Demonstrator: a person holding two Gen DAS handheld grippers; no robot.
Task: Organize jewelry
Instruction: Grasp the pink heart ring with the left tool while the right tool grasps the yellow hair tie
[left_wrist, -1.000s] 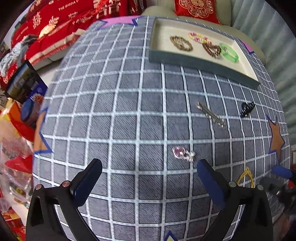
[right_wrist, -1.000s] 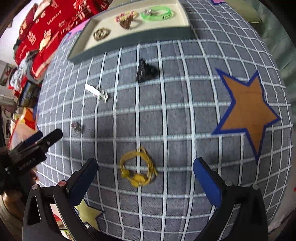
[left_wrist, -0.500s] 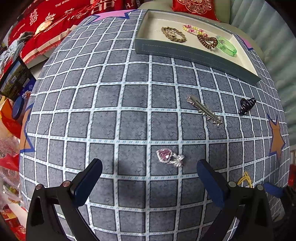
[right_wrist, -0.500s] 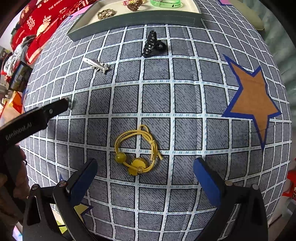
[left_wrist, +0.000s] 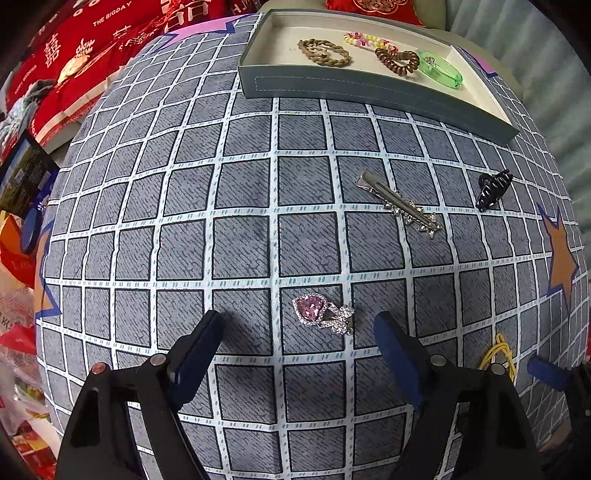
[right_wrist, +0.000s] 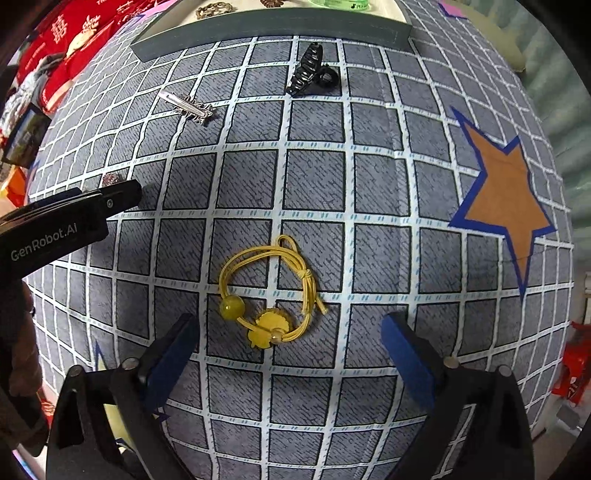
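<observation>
Both grippers lower now; left gripper (left_wrist: 299, 326) wide, empty, astride pink brooch (left_wrist: 322, 314); right gripper (right_wrist: 290, 334) likewise over yellow hair tie (right_wrist: 271, 290)

Our left tool (left_wrist: 297, 332) has two matte black triangular arms, each ending in a flat dark blue pad (left_wrist: 201, 341), with round copper and silver screw heads near the pads. Our right tool (right_wrist: 290, 343) looks the same. On the left tool's black side, white lettering reads "GenRobot.AI".

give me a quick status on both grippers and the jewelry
Left gripper open, straddling pink heart brooch. Right gripper open over yellow hair tie. Nothing gripped; path to tray unblocked.
</observation>
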